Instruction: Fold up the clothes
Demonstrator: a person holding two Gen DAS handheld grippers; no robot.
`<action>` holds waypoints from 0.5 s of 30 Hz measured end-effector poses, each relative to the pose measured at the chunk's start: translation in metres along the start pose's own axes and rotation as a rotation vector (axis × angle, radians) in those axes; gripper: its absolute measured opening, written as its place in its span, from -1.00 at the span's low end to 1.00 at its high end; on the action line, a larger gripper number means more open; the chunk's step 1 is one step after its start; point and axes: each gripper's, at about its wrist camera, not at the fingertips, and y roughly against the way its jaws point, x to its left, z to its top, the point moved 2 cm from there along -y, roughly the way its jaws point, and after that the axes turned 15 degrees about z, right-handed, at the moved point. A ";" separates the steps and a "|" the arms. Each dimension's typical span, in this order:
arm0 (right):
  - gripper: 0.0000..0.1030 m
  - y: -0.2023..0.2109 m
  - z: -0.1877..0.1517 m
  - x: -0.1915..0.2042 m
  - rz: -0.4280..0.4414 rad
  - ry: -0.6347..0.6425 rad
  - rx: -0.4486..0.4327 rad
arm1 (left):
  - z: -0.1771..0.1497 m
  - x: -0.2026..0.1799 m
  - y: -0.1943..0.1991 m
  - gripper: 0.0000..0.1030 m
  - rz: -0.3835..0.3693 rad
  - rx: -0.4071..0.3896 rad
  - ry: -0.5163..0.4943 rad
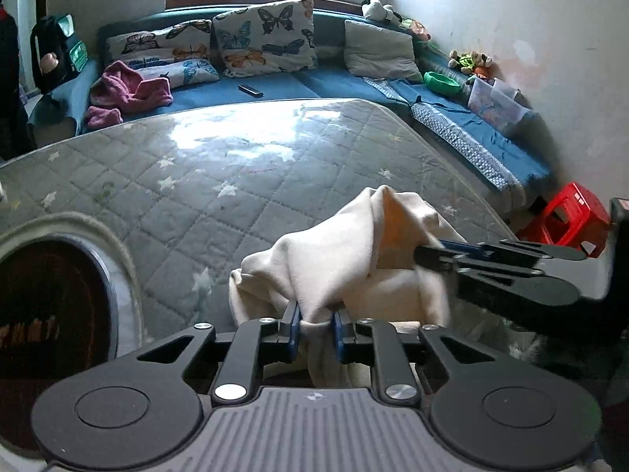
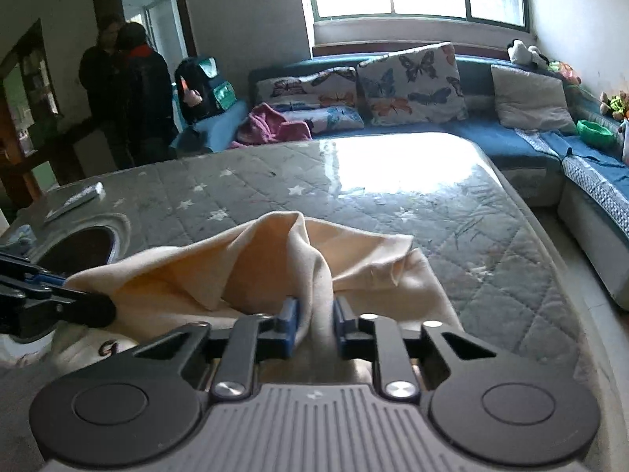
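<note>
**Cream garment gripped at two points over the mattress**

Hidden or unclear: the lower part of the garment (image 1: 338,263) drops behind both gripper bodies and is cut off, so its type and full outline cannot be determined. A dark mark on pale cloth at the lower left of the right wrist view is too small to read. Two people stand in the doorway, dim and blurred.

Orientation: the garment is bunched, not flat. Its long axis runs roughly left to right between the two grip points, with a peak of fabric raised between them. It sits over the near edge of the quilted mattress (image 1: 236,165), partly lifted.

Count: one garment; two hand-held grippers. The left hand-held gripper (image 1: 317,322) has its blue pads (image 1: 293,324) closed narrowly on a gathered fold. The right hand-held gripper (image 2: 316,320) is likewise clamped on a twisted fold, and enters the left wrist view from the right.

Background: sofa (image 1: 314,82), three butterfly cushions.
</note>
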 end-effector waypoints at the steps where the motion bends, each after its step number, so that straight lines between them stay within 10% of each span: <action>1: -0.74 0.009 -0.003 0.003 -0.005 0.010 -0.009 | -0.003 0.002 0.003 -0.64 -0.002 -0.002 0.004; 15: -0.85 0.110 -0.052 0.037 -0.083 0.084 -0.057 | -0.052 0.033 0.034 -0.79 -0.016 0.019 0.035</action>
